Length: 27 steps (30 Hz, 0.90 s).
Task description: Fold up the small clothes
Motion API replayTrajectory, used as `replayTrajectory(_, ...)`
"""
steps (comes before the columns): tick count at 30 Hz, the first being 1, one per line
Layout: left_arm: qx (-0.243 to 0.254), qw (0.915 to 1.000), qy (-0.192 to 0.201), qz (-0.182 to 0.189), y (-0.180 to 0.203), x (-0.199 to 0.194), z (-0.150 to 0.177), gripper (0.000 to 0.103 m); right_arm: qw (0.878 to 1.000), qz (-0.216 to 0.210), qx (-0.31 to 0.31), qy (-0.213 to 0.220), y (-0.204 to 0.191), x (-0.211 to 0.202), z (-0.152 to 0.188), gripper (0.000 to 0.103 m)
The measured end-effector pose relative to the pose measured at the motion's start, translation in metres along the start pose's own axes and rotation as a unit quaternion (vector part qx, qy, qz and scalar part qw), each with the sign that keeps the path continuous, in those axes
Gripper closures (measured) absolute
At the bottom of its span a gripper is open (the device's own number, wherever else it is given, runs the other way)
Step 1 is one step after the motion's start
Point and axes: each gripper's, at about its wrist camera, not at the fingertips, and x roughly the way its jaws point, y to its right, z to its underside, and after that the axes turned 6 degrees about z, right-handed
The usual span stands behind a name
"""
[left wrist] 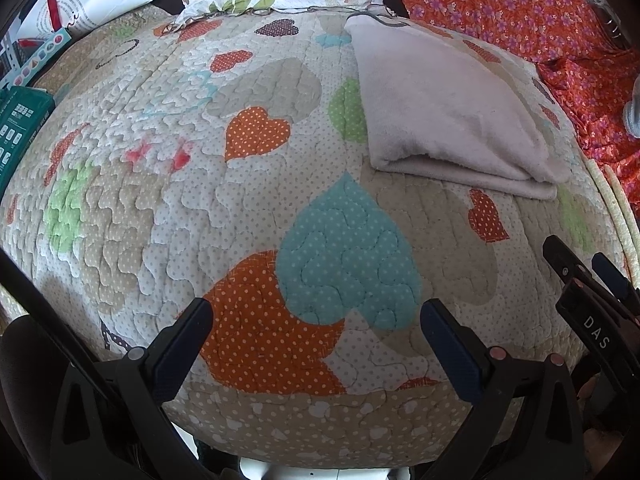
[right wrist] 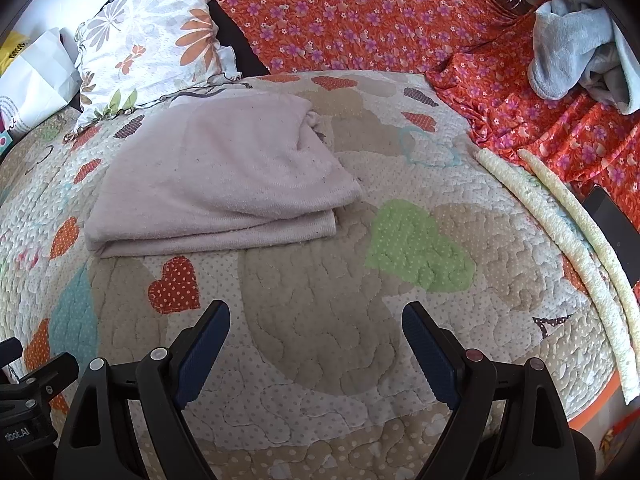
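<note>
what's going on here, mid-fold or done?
Looks done with this piece, as far as one frame shows. A pale pink garment lies folded on the heart-print quilt. The left gripper and right gripper are both open, empty and short of it. A grey-blue bundle of clothes sits unfolded on the orange floral fabric.

Both views are bright with soft, even daylight and no harsh glare. The folded cloth casts only a faint shadow on the quilt along its near edge. Focus is sharp centrally; fisheye distortion bulges the scene, and corners fall black.
</note>
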Motion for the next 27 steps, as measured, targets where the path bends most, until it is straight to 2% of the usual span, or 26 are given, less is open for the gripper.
replayTrajectory(17,-0.015,0.9998,0.007,-0.006,-0.009,0.0,-0.011,0.0,1.0,0.0,-0.01,0.015,0.001,-0.003,0.001,0.012)
replayTrajectory(27,-0.032,0.9995,0.005,0.005,-0.014,0.004,-0.022,0.0,1.0,-0.002,-0.016,0.026,-0.001,-0.007,-0.001,0.012)
